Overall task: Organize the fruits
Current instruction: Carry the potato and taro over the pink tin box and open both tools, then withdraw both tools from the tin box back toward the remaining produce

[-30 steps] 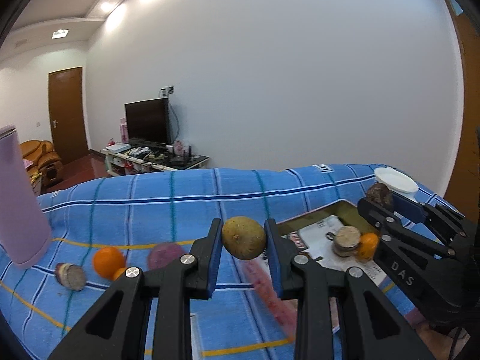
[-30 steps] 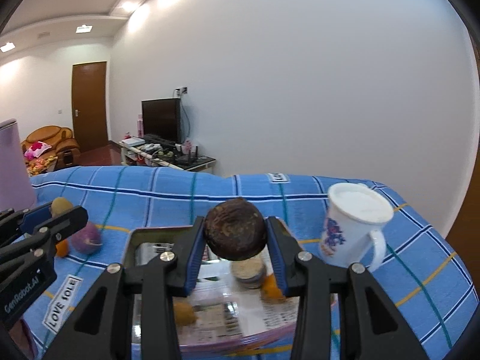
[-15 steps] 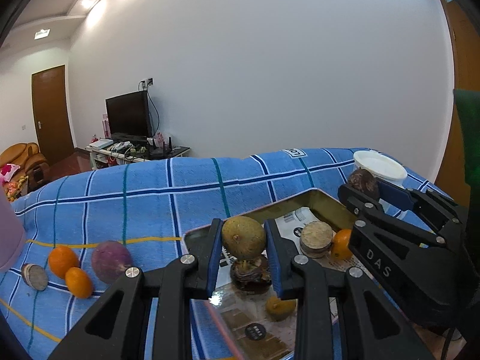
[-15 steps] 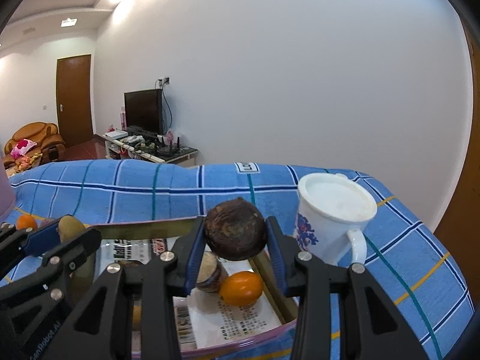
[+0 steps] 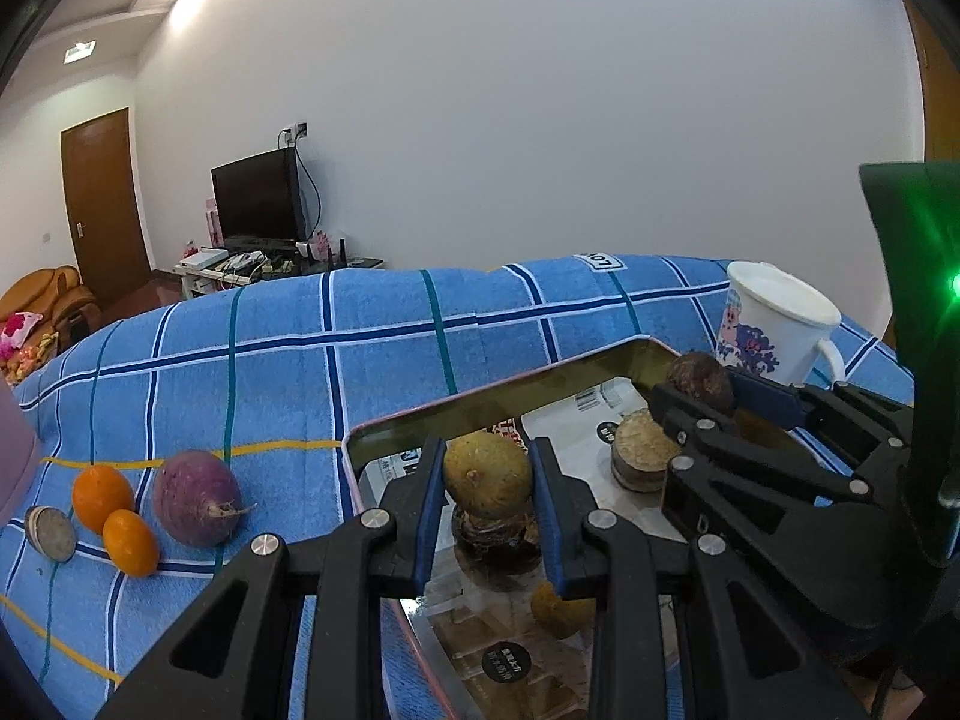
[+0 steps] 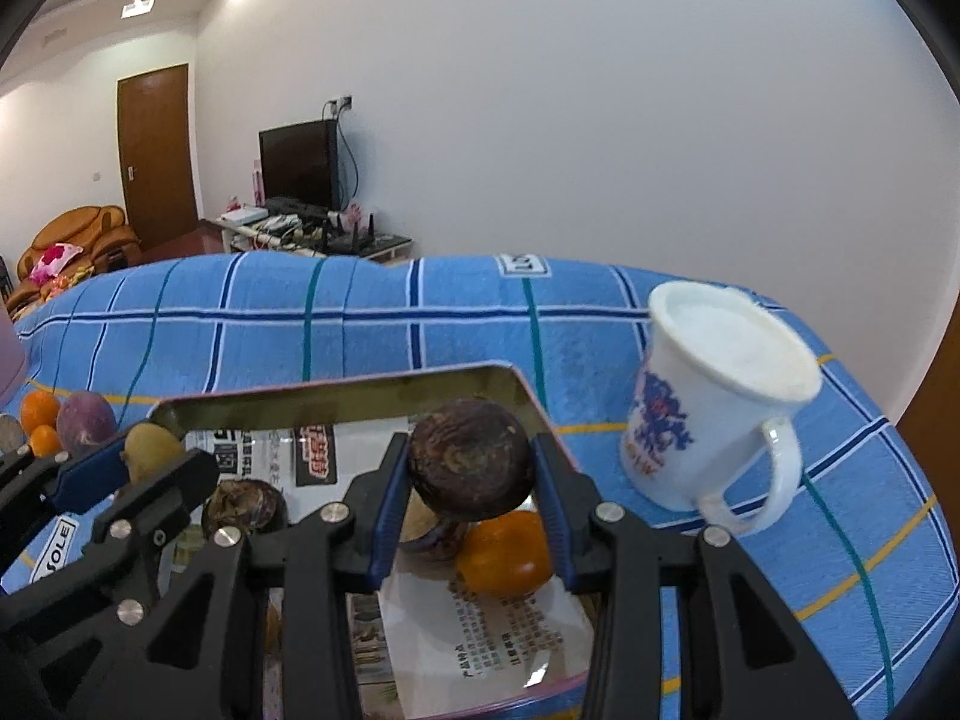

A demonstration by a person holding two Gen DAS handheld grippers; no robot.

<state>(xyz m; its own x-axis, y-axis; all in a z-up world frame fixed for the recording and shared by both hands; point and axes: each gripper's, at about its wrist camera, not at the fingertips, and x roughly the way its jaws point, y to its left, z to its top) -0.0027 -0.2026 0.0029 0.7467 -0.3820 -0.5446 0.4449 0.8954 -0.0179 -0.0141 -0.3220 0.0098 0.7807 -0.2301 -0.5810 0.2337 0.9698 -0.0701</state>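
My left gripper [image 5: 487, 480] is shut on a yellow-green fruit [image 5: 487, 473] and holds it above the metal tray [image 5: 456, 414]. My right gripper [image 6: 471, 468] is shut on a dark brown fruit [image 6: 471, 461] above the same tray [image 6: 336, 397]; this gripper and its fruit [image 5: 699, 381] also show at the right of the left wrist view. In the tray lie a dark round fruit [image 5: 495, 543], a cut tan piece [image 5: 639, 456], a small yellow fruit [image 5: 555, 606] and an orange [image 6: 504, 552]. On the cloth at the left lie two oranges [image 5: 102, 497], a purple fruit [image 5: 195, 505] and a cut piece [image 5: 51, 531].
A white printed mug [image 6: 714, 402] stands right of the tray on the blue checked cloth [image 5: 390, 354]. A pink cylinder's edge [image 5: 15, 450] shows at the far left. A TV stand, a door and a sofa are far behind.
Both grippers have moved over the tray and a little lower, each still holding its fruit. The tray and mug look closer now.
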